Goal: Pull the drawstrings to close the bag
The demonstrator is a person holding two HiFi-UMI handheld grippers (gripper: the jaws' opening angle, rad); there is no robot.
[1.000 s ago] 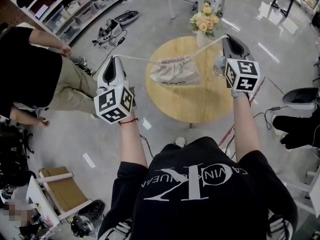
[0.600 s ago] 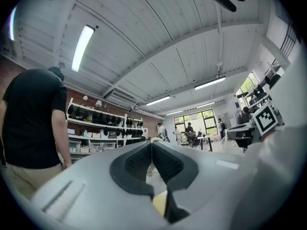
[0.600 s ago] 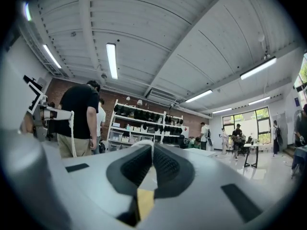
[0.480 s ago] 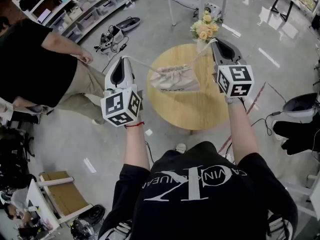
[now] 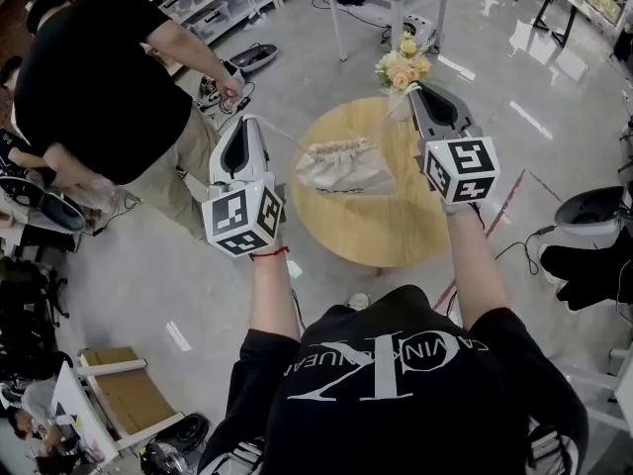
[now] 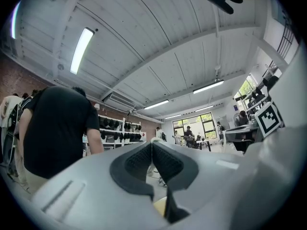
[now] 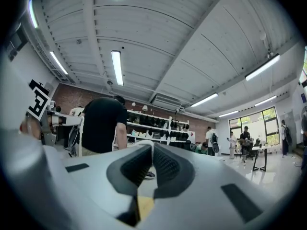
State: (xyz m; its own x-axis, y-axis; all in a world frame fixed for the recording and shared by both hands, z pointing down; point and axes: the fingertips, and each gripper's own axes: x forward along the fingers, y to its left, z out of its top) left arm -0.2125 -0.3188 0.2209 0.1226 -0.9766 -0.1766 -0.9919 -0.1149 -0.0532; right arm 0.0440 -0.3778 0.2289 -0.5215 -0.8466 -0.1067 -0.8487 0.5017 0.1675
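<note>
Cream cloth, likely soft and light: your left gripper (image 5: 245, 121) and right gripper (image 5: 415, 88) each pinch a thin cord (image 5: 282, 135) at the tips; the bag (image 5: 344, 166) sags between them, just beyond, mouth puckered. Grip cords, not fabric.

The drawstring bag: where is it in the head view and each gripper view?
Head view: bag upper centre, over the round table.
Left gripper view: absent; only its cord at the jaw tips.
Right gripper view: absent; again only cord at the tips.
Shared landmark: the person in black.
</note>
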